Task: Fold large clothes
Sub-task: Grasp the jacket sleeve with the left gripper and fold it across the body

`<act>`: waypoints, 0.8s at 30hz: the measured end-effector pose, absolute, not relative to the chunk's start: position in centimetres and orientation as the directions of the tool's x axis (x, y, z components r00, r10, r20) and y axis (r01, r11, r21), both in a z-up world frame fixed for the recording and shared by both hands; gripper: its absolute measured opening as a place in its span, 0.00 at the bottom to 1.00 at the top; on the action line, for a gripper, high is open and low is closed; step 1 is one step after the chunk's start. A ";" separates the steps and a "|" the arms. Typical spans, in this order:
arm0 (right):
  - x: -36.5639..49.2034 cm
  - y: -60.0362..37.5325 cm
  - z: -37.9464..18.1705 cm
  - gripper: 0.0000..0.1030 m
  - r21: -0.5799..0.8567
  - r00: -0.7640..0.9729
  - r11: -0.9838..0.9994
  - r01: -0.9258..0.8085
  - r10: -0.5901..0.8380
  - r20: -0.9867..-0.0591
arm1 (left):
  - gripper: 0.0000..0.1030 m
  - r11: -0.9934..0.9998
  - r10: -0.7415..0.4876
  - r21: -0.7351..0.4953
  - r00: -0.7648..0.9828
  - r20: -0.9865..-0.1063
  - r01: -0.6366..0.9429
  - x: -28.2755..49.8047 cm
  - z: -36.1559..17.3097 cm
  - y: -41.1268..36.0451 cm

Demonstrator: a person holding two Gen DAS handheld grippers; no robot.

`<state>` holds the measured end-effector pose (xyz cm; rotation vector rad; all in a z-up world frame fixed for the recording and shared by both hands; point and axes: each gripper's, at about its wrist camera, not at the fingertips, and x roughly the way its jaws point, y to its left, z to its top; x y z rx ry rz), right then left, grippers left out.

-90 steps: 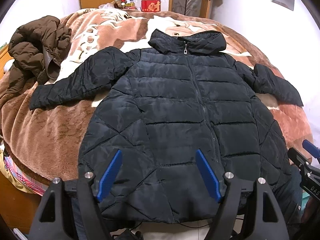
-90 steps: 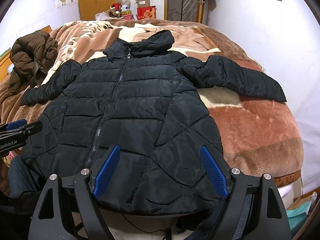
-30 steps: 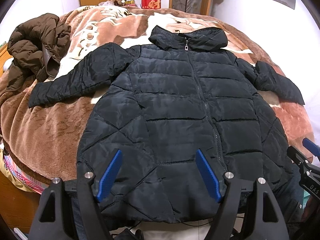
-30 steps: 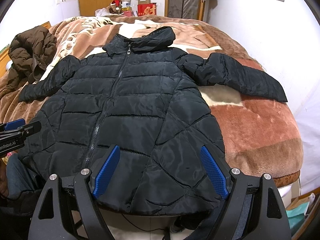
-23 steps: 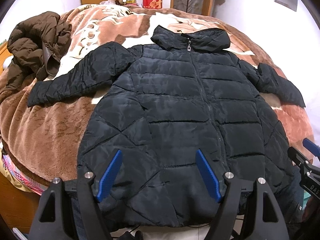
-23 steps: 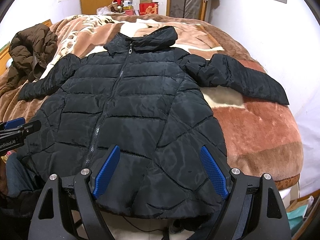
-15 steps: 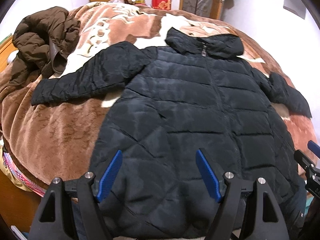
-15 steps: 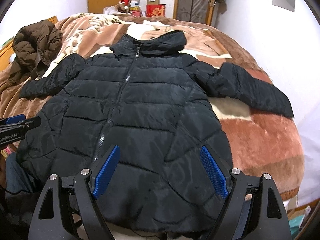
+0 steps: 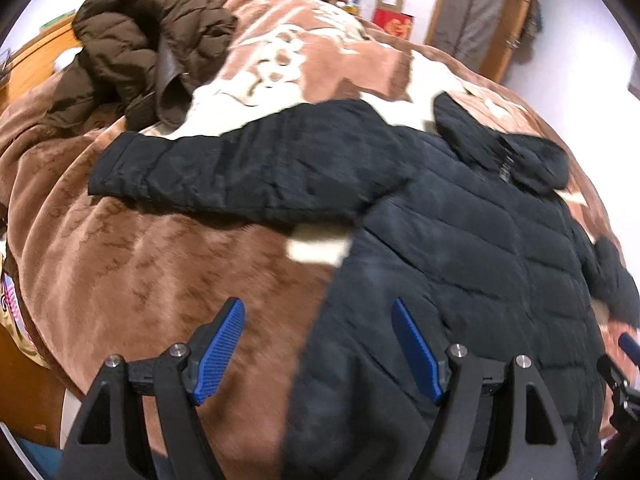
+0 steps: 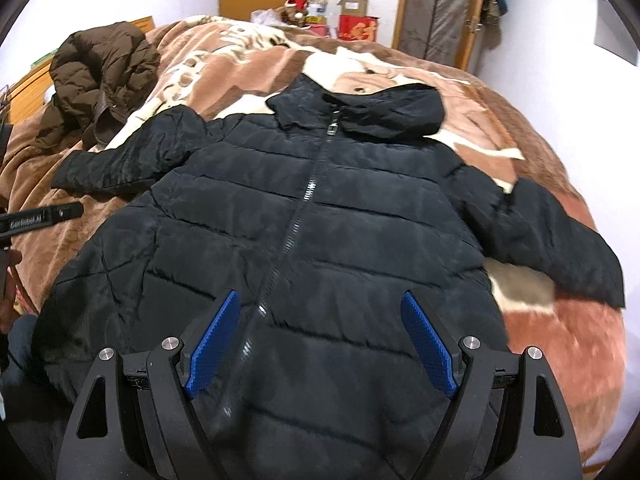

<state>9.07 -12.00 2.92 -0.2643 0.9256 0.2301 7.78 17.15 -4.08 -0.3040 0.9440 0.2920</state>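
Observation:
A black quilted puffer jacket (image 10: pixel 320 216) lies front up and zipped on the bed, collar (image 10: pixel 372 108) far, both sleeves spread out. In the left wrist view its left sleeve (image 9: pixel 240 168) stretches across the brown blanket and the body (image 9: pixel 460 280) fills the right. My left gripper (image 9: pixel 318 320) hangs open over the jacket's left side edge and the blanket, holding nothing. My right gripper (image 10: pixel 320 316) is open above the lower front, near the zipper (image 10: pixel 300 204), with nothing between its blue pads. The right sleeve (image 10: pixel 560 240) lies out to the right.
A crumpled brown puffer coat (image 9: pixel 140 40) sits at the far left of the bed. The brown and cream blanket (image 9: pixel 160 272) covers the bed. Boxes and a cabinet (image 10: pixel 352 20) stand at the far wall, with a white wall to the right.
Both grippers have swung to the left over the bed and rolled; the left one now sits over the jacket's left edge and the blanket. The jacket has not moved, and both stay open.

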 end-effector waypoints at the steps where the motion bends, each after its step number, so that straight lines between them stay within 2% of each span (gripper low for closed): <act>1: 9.6 -11.4 2.7 0.80 -0.132 0.578 0.939 -0.319 0.082 -0.812 | 0.75 0.913 0.116 -0.130 0.551 -0.826 -0.388 8.1 -4.3 18.1; 13: 14.4 -8.3 -0.2 0.80 -0.164 0.555 0.917 -0.363 0.071 -0.829 | 0.75 0.768 0.113 -0.290 0.566 -0.816 -0.572 11.4 -8.8 31.4; 21: 16.1 -8.5 -2.5 0.80 -0.159 0.517 0.924 -0.349 0.049 -0.854 | 0.74 0.641 0.168 -0.344 0.563 -0.809 -0.686 13.3 -12.7 38.8; 24: 16.5 -8.9 -3.2 0.80 -0.159 0.508 0.927 -0.339 0.038 -0.861 | 0.71 0.601 0.176 -0.360 0.557 -0.812 -0.714 14.0 -14.1 40.7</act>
